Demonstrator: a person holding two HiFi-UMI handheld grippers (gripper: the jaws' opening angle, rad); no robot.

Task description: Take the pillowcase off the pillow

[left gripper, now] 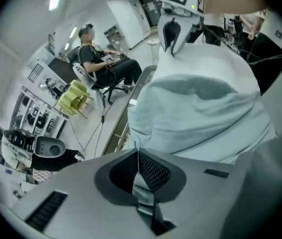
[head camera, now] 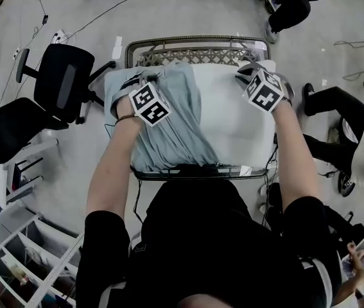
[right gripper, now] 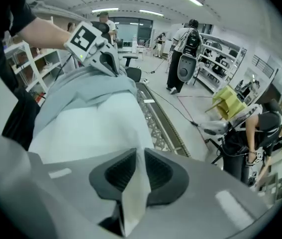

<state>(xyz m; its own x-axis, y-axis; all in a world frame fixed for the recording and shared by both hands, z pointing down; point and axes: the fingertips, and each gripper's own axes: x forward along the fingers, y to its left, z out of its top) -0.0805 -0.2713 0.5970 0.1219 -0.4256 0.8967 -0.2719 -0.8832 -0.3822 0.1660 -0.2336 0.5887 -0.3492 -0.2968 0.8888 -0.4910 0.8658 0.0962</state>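
Note:
A white pillow [head camera: 236, 124] lies on a metal lattice table [head camera: 194, 45]. The light blue pillowcase [head camera: 162, 124] is bunched over its left half, and the right half is bare. My left gripper [head camera: 144, 81] is at the far left part of the pillow. In the left gripper view it [left gripper: 138, 153] is shut on a fold of the blue pillowcase [left gripper: 200, 113]. My right gripper [head camera: 251, 72] is at the far right corner. In the right gripper view it [right gripper: 141, 156] is shut on the pillow's white fabric [right gripper: 96, 128], with the left gripper [right gripper: 112, 66] and blue case [right gripper: 86, 91] beyond.
A black office chair [head camera: 63, 82] stands left of the table and a white shelf unit [head camera: 21, 262] at lower left. Seated people's legs [head camera: 336, 108] are close on the right. Cables run over the grey floor [head camera: 169, 5] behind the table.

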